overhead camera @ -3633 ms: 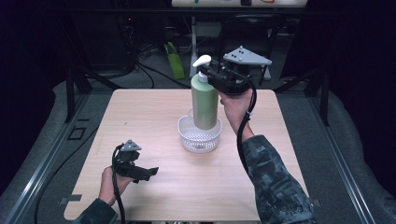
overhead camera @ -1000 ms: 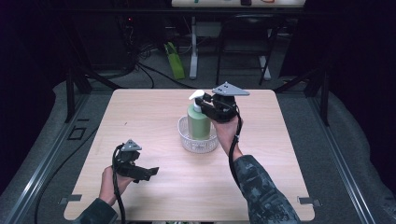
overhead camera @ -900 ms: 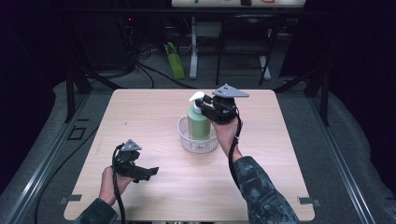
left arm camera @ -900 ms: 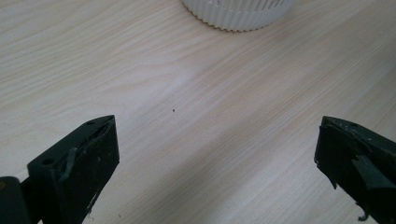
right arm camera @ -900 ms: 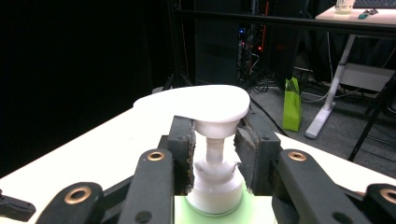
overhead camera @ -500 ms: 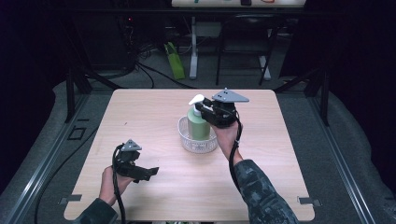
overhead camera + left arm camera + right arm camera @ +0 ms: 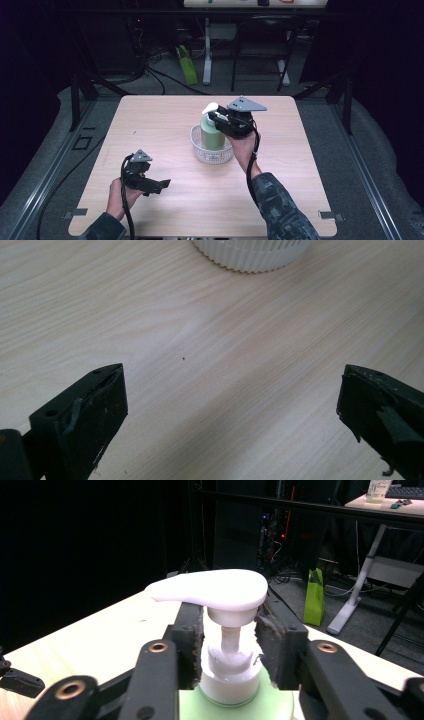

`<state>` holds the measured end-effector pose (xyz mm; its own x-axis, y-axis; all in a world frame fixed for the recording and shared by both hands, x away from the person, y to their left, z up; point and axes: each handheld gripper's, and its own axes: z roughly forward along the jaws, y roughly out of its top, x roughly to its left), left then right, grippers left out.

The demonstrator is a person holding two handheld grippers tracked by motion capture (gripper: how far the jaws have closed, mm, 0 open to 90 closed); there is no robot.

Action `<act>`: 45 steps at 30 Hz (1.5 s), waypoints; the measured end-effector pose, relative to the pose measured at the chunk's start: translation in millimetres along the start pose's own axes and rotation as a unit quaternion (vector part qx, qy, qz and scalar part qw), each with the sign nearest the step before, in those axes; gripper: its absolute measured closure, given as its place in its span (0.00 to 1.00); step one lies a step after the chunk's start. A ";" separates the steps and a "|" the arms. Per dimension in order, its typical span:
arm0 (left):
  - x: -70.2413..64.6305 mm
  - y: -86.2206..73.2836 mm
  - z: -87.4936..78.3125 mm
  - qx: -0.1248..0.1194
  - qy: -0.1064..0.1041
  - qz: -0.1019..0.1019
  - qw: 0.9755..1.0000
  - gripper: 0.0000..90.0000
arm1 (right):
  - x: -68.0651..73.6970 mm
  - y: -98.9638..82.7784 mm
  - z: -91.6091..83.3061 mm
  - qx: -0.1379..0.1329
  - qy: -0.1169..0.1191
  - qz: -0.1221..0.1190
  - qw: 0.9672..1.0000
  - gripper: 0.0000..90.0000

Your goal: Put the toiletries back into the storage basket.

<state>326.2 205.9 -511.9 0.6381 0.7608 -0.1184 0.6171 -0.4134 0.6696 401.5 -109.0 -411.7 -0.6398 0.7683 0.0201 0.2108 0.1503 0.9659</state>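
Pump bottle (image 7: 212, 134) now stands lowered inside the white basket (image 7: 201, 151) mid-tabletop, the right gripper (image 7: 227, 645) grasping its collar; placement looks nearly done. The left gripper (image 7: 161, 184) idles, fingers released.

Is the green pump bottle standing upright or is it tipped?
Upright. The bottle stands in the white basket, its pump head on top, with the right gripper shut on its neck.
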 end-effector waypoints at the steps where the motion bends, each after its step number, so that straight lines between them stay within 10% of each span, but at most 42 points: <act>1: -0.1 0.0 0.1 0.000 0.000 0.000 1.000 0.00 | -0.2 0.3 -0.5 0.002 0.002 0.001 1.000 0.66; 14: -0.5 0.0 0.4 0.004 -0.001 0.002 1.000 0.00 | -3.4 13.3 -20.8 0.062 -0.003 0.014 0.998 0.20; 33: 0.0 -0.8 1.2 0.010 -0.002 0.000 1.000 0.00 | -17.6 0.0 -81.2 0.123 -0.015 -0.001 0.992 0.07; 45: -1.2 -1.1 3.1 0.008 0.002 0.002 1.000 0.00 | -36.8 -47.4 -114.4 0.198 -0.044 0.012 0.979 0.04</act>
<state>326.1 204.0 -514.7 0.6381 0.7617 -0.1129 0.6225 -0.4240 0.6578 330.5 -215.6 -428.6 -0.5680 0.8230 0.0025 0.5059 0.3467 0.7898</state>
